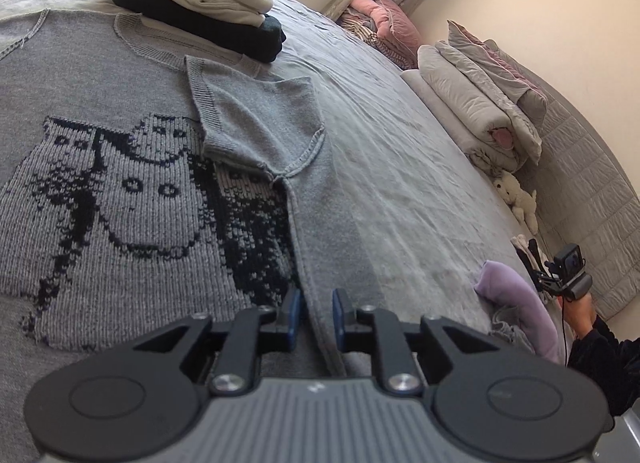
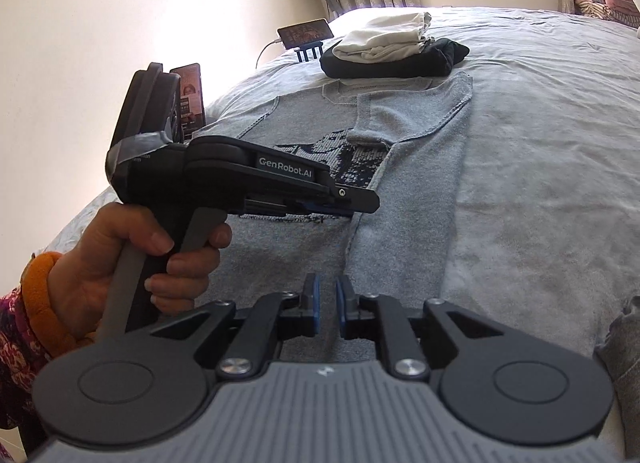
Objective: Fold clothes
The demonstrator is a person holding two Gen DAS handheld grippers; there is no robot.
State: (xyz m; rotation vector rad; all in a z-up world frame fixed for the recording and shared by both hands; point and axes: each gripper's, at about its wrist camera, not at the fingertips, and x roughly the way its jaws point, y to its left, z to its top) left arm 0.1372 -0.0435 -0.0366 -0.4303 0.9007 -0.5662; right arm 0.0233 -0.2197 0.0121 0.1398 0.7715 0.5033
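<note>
Two views: one grey knit sweater, part-folded on a bed.
Left wrist, sweater: the cat-pattern sweater [image 1: 120, 183] lies flat on the grey bed [image 1: 400, 183], its sleeve [image 1: 256, 131] folded in across the chest at 12 o'clock from the claw.
Left wrist, claw: the left claw [image 1: 317, 317] stands slightly spread, astride the folded side edge at 6 o'clock, pads not pressing the cloth.
Left wrist, risk: closing here may catch only the top layer, so the fold would slide apart.
Right wrist, claw: the right claw [image 2: 327, 305] is slightly spread and empty above the sweater's hem [image 2: 400, 231].
Right wrist, neighbours: the other claw, held in a hand [image 2: 132, 259], sits at 10 o'clock; a stack of folded clothes [image 2: 396, 49] touches the collar at 12 o'clock.
Right wrist, risk: a folded hem could nudge that stack, and the two claws could collide.
</note>
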